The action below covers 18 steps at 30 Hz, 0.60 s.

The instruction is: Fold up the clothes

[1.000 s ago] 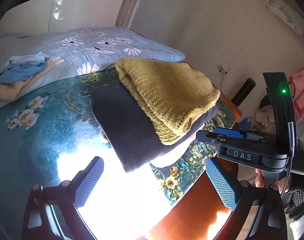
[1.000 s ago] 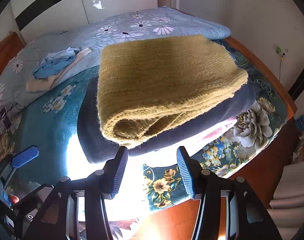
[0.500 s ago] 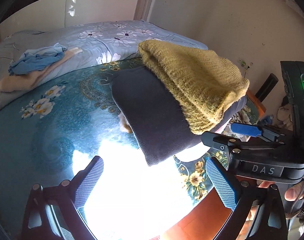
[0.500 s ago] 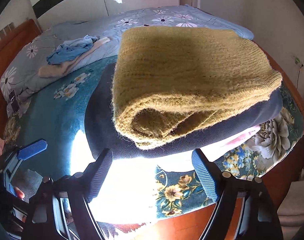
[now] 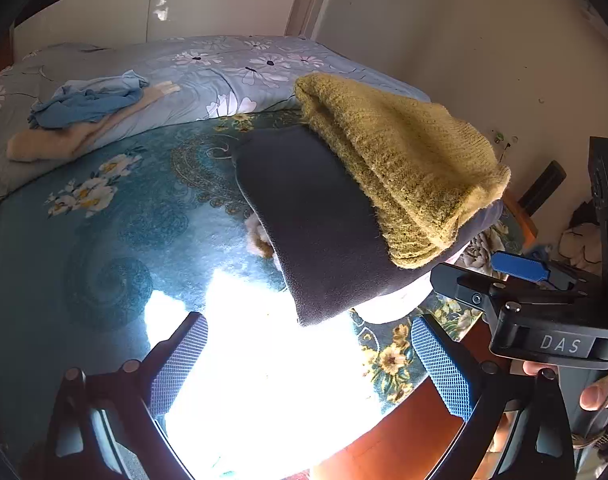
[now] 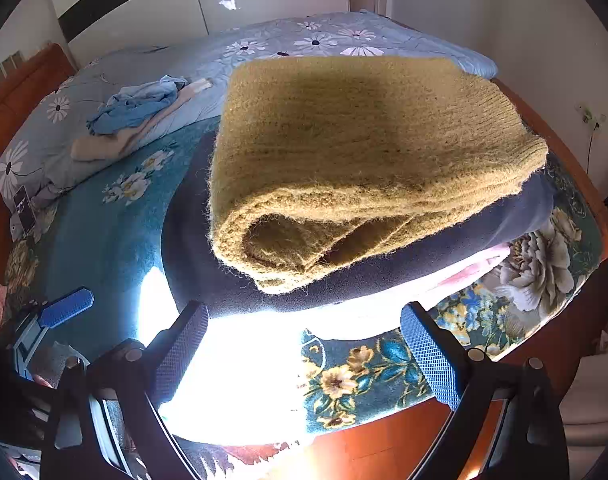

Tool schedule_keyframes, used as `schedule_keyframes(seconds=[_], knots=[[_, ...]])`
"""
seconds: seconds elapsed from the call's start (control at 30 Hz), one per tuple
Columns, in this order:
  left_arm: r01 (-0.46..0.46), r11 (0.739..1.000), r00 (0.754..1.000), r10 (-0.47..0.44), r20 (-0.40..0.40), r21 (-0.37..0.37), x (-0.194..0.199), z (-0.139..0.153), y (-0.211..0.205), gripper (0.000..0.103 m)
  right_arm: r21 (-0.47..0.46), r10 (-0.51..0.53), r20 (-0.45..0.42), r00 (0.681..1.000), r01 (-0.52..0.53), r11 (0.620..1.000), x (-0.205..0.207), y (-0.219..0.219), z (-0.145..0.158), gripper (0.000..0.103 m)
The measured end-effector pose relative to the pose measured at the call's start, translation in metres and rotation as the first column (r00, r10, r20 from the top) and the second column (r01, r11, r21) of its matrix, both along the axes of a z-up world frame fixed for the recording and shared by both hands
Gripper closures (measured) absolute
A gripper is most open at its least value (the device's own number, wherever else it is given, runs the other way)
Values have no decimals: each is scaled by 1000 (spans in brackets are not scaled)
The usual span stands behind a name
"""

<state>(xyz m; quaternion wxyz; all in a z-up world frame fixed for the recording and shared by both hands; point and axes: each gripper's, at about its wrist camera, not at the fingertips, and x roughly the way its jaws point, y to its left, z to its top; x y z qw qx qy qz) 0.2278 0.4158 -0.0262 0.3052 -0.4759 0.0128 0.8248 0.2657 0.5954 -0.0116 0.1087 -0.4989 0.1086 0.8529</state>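
The folded mustard knit sweater (image 6: 356,152) lies at frame centre on a dark grey fleece garment (image 5: 316,232), stacked on the teal floral bed (image 5: 103,240). It looks soft, fuzzy and light, and likely to sag; gripping its rolled near edge should hold best. The right gripper (image 6: 304,344) has its jaws opening, with nothing between them. The left gripper (image 5: 308,354) is spread and empty. A crumpled blue cloth (image 6: 139,104) sits upper left.
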Motion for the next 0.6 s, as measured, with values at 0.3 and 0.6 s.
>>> schedule_keyframes(seconds=[0.3,0.6], knots=[[-13,1000,1000,13,1,-2,-1,2,-2,0,13,14,18,1000,-15,1000,-3,-4,2,6],[-16,1000,1000,16,2,3,0,4,-3,0,23,12,35,999,-13,1000,-2,-4,5,6]])
